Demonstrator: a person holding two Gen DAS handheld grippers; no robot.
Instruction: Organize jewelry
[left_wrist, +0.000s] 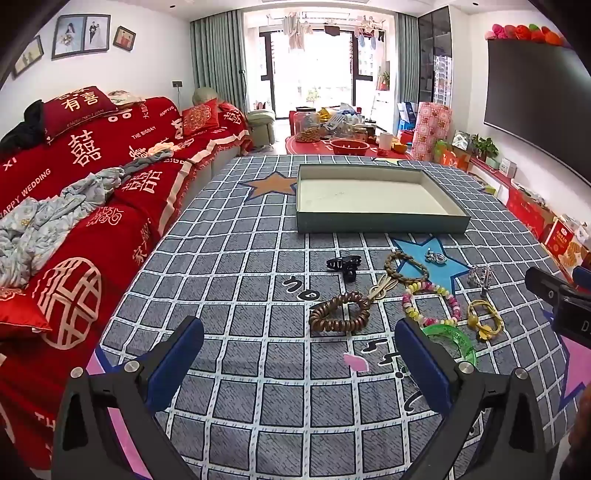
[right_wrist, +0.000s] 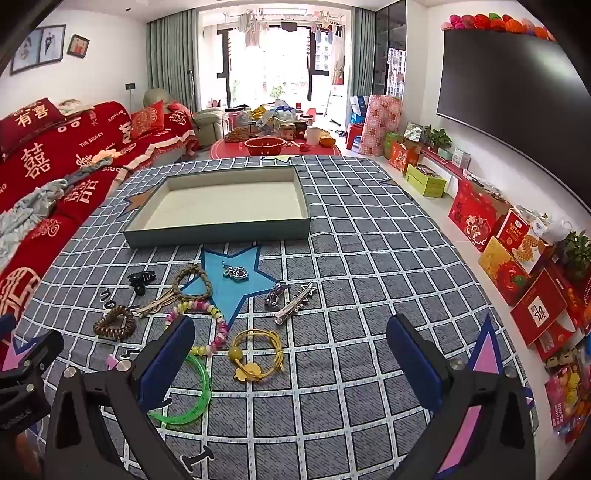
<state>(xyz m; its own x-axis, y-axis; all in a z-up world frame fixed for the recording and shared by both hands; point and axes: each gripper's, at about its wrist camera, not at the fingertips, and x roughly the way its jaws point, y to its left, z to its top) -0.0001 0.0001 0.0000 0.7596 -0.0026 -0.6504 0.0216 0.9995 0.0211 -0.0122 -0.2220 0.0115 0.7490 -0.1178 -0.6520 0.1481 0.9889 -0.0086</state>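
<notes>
Jewelry: lying scattered on the checked cloth (right_wrist: 369, 236), between the two grippers and the box (right_wrist: 221, 230), none of it inside the box.
Box: sitting empty and shallow at the far side of the jewelry, well apart from both grippers.
Left gripper (left_wrist: 299, 354): hanging wide open over bare cloth, holding nothing; the brown coil hair tie (left_wrist: 340, 312) is lying just beyond the gap between its fingers, and the green bangle (left_wrist: 456, 341) is sitting just beside its right finger.
Right gripper (right_wrist: 290, 350): also standing wide open and gripping nothing; the yellow cord bracelet (right_wrist: 258, 350) is lying in the gap between its fingers, nearer the left one, with no pad pressing on it.
Bead bracelet (right_wrist: 207, 325): curving from beside the right gripper's left finger toward the blue star.
Farther pieces: the black claw clip (left_wrist: 343, 265), braided bracelet (left_wrist: 404, 266), silver charm (right_wrist: 236, 274) and silver hair clip (right_wrist: 295, 304) are lying nearer the box.
Hidden: the green bangle is being partly covered by a finger in both views.
Hard to make out: a small purple-silver piece (right_wrist: 275, 293) beside the hair clip; its shape is unclear.
</notes>
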